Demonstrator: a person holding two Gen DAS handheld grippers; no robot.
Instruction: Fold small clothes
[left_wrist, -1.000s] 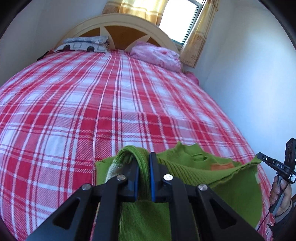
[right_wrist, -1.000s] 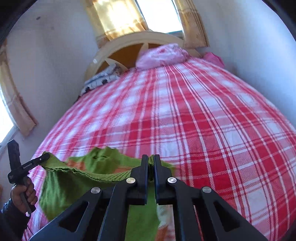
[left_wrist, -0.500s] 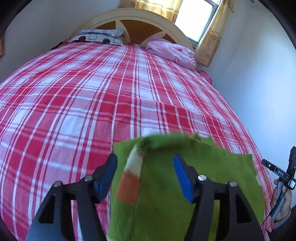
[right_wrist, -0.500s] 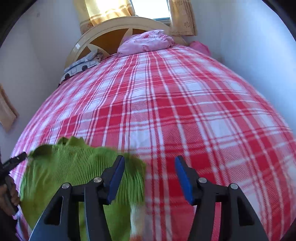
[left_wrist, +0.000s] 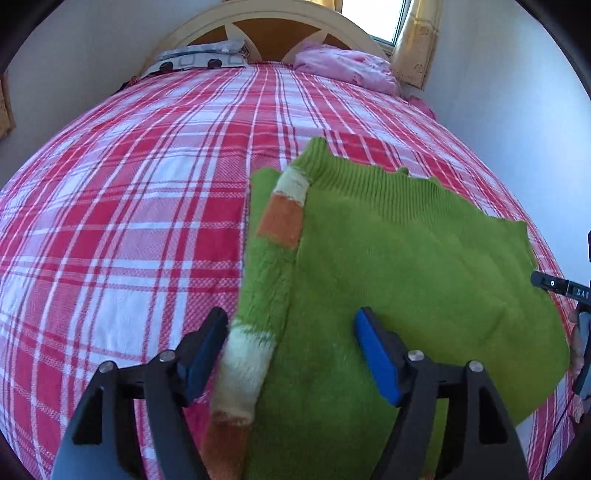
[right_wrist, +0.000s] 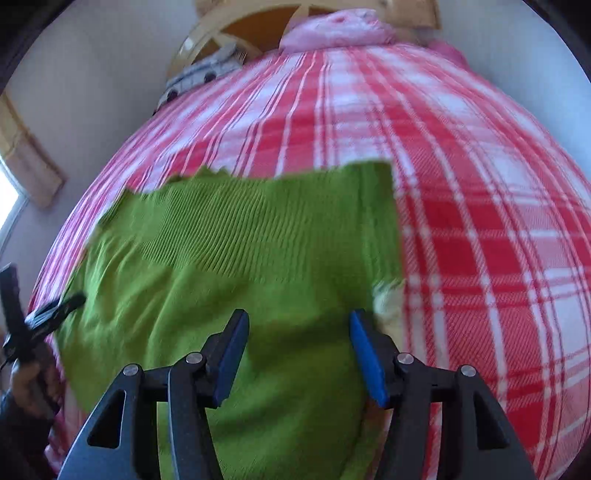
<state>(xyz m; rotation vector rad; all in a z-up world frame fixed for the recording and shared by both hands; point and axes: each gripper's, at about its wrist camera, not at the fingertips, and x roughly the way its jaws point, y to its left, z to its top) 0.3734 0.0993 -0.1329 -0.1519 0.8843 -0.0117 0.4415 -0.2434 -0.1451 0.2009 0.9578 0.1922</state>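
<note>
Both claws stand clear of the cloth. My left gripper (left_wrist: 291, 350) has its jaws apart and opening, with the striped sleeve (left_wrist: 251, 354) and the green knit lying below the gap, and neither blue pad presses on them. My right gripper (right_wrist: 295, 354) also stands apart over the fabric, gripping nothing. The green sweater (left_wrist: 406, 258) lies flat on the red plaid bedspread (left_wrist: 129, 221) at the near end of the bed, ribbed band towards the headboard (left_wrist: 273, 22), and the sleeve is laid lengthwise over its left edge. I judge one fold just set down and released. The next move calls for a fresh pinch on an edge or corner, probably the opposite side, so each claw must get a finger under a single layer without dragging the piece. Hard to read: the right wrist view is smeared by motion, so the pale patch at the sweater's right edge (right_wrist: 388, 295) could be the other sleeve; I cannot tell. The sweater's near edge is hidden behind both gripper bodies. The pink bedding (left_wrist: 343, 68) near the headboard is too bunched up to identify.
</note>
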